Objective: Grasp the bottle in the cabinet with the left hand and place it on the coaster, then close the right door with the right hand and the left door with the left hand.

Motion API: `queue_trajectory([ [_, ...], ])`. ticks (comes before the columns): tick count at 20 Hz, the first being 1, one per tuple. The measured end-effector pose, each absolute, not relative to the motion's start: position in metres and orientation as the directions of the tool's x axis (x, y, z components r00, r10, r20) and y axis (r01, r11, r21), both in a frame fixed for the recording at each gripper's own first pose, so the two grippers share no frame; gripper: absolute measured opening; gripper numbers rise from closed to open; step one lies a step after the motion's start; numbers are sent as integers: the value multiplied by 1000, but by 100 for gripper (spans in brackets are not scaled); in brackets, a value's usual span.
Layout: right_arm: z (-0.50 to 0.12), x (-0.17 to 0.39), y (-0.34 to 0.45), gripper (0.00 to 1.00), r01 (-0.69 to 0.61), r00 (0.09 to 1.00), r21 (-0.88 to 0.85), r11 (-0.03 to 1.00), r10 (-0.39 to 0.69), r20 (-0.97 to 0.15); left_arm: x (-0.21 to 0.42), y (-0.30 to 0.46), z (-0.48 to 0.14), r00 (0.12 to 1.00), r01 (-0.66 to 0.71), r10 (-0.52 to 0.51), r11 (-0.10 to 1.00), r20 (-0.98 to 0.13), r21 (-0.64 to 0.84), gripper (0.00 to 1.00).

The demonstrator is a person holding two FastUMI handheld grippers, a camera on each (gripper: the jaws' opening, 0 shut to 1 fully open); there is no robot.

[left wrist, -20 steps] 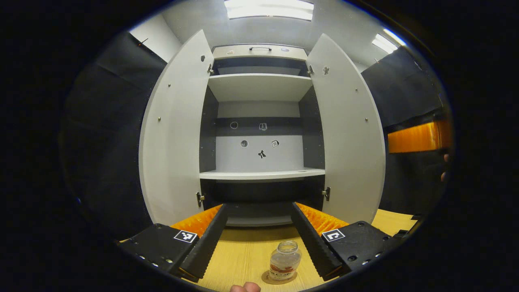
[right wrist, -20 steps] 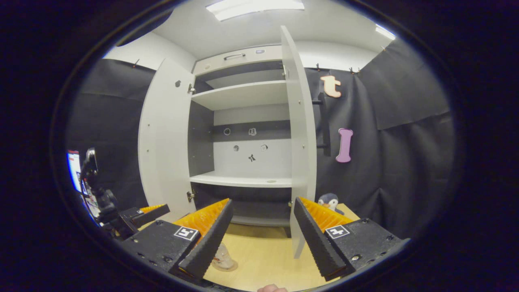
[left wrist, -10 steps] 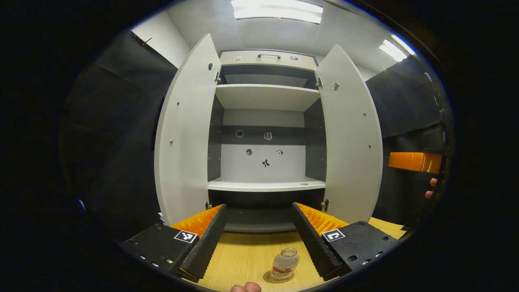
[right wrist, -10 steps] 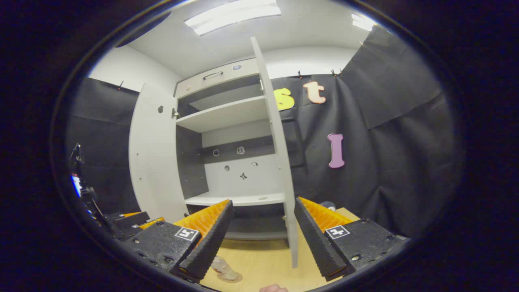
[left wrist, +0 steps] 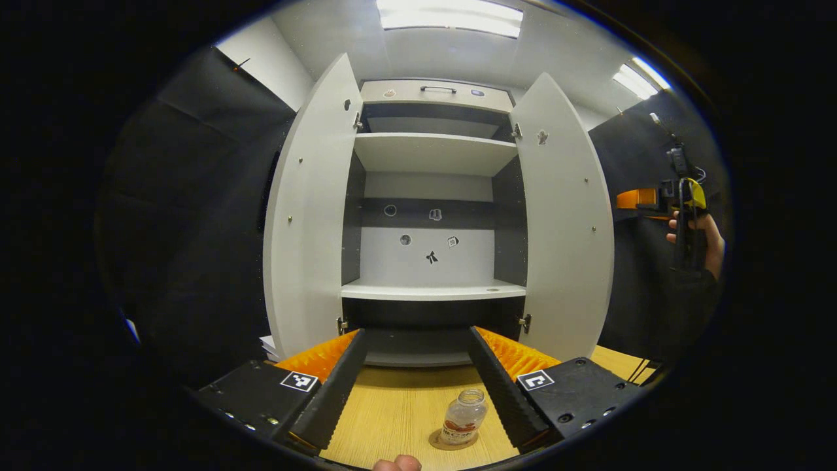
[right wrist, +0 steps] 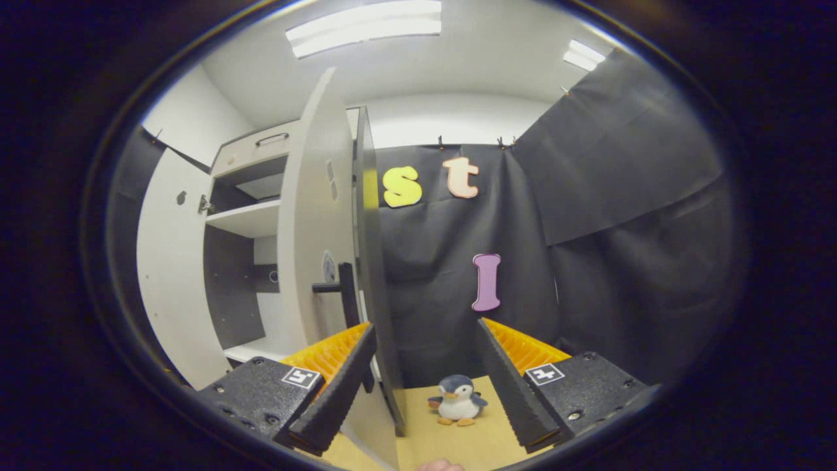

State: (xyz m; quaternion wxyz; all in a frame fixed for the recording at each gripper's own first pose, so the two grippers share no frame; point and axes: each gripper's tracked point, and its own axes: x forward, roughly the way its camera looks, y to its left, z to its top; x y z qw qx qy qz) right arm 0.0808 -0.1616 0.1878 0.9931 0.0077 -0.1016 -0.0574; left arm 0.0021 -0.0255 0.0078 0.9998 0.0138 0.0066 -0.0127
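A small clear bottle (left wrist: 465,418) with no cap stands upright on a round coaster (left wrist: 452,440) on the wooden table. My left gripper (left wrist: 412,386) hangs open above and behind it, nothing between its fingers. The white cabinet (left wrist: 431,216) faces me with both doors swung open: left door (left wrist: 307,216), right door (left wrist: 562,222). In the right gripper view the right door (right wrist: 320,248) stands close ahead, its outer face and dark handle (right wrist: 340,291) towards me. My right gripper (right wrist: 425,386) is open beside the door's edge. A hand holds the right gripper (left wrist: 680,203) at the far right of the left gripper view.
A small toy penguin (right wrist: 456,400) sits on the table past the right door, between my right gripper's fingers in view. The cabinet's shelves (left wrist: 431,289) hold nothing. Black cloth walls stand on both sides. Wooden table (left wrist: 399,412) runs to the cabinet's foot.
The right gripper has swung round to the right, from facing the cabinet's inside to the outer side of the right door. The left gripper has drawn back a little from the bottle.
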Motion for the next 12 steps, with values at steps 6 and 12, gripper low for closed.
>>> queue_trajectory([
  [6, 192, 101, -160, 92, 106, 977, -12, 994, -102, 185, 3, -25, -4, 998, 27, -25, 999, -57, 39, 95],
  [12, 191, 98, -136, 96, 95, 976, -30, 995, -87, 198, 3, -24, 1, 999, 33, -32, 998, -29, 46, 94],
])
